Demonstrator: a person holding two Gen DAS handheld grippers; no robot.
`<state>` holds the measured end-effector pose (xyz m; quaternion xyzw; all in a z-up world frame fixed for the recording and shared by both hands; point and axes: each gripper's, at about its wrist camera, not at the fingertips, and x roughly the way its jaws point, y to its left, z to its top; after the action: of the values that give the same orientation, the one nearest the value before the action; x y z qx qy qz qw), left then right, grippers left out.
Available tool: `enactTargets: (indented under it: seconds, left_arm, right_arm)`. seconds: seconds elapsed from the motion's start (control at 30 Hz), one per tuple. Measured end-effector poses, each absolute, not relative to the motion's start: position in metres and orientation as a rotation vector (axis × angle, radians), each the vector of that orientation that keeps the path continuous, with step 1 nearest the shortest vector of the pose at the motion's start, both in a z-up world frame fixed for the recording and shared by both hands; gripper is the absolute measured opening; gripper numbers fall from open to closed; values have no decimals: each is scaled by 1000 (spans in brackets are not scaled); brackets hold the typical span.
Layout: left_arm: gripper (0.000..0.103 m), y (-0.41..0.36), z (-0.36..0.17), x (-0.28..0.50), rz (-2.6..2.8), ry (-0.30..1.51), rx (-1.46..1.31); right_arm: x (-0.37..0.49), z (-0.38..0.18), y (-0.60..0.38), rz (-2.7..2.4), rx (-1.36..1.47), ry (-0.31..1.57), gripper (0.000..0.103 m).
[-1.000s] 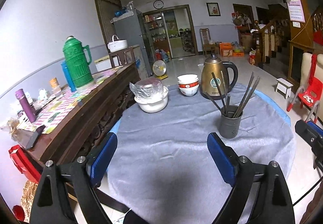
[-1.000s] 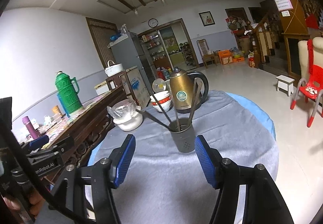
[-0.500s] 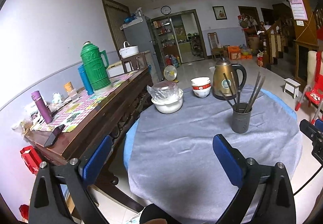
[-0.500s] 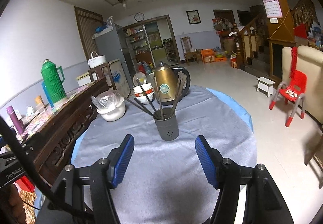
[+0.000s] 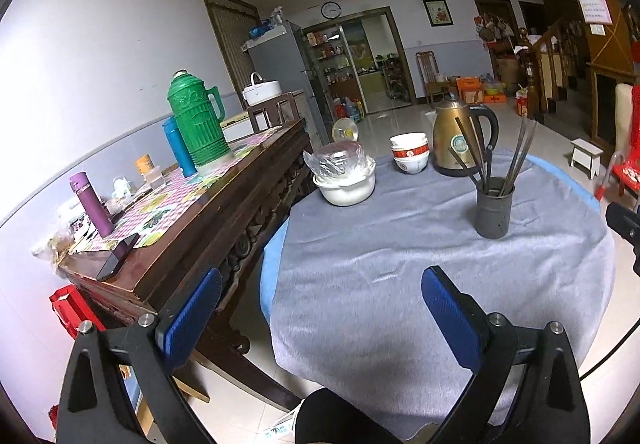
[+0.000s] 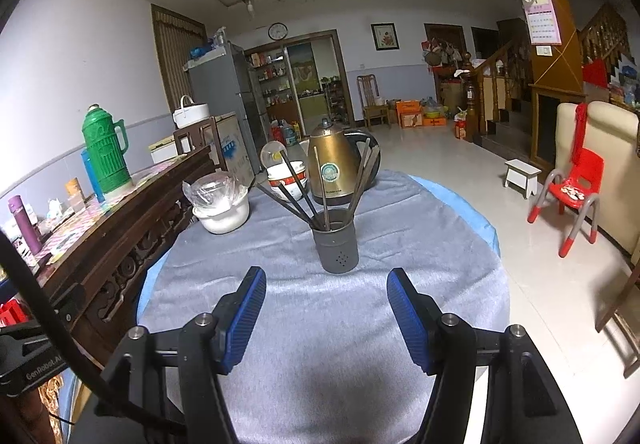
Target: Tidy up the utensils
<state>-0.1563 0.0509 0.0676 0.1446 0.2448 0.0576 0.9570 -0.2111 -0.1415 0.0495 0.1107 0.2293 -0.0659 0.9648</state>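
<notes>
A dark grey utensil holder [image 5: 494, 207] stands upright on the round table's grey cloth [image 5: 400, 264], with several dark chopsticks [image 5: 520, 151] leaning in it. It also shows in the right wrist view [image 6: 335, 246], straight ahead with its chopsticks [image 6: 298, 195] fanned out. My left gripper [image 5: 320, 308] is open and empty, low at the table's near left edge, well short of the holder. My right gripper [image 6: 326, 308] is open and empty, a short way in front of the holder.
A gold kettle [image 6: 334, 167], stacked bowls [image 5: 409, 151] and a white pot with a plastic-wrapped lid [image 5: 344, 179] stand at the table's far side. A wooden sideboard [image 5: 192, 211] with a green thermos [image 5: 196, 123] runs along the left. A red child's chair [image 6: 572, 195] stands right.
Both grippers have drawn back and away from the holder, which looks smaller and farther now. Both stay open and empty. The holder and chopsticks have not moved.
</notes>
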Motion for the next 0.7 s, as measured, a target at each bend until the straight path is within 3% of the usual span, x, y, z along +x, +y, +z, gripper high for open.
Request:
enactTargets:
  seconds: [0.7]
  left_arm:
    - [100,31,63,-161,79,503,341]
  right_arm:
    - [-216,39,-156,-152,242,494,67]
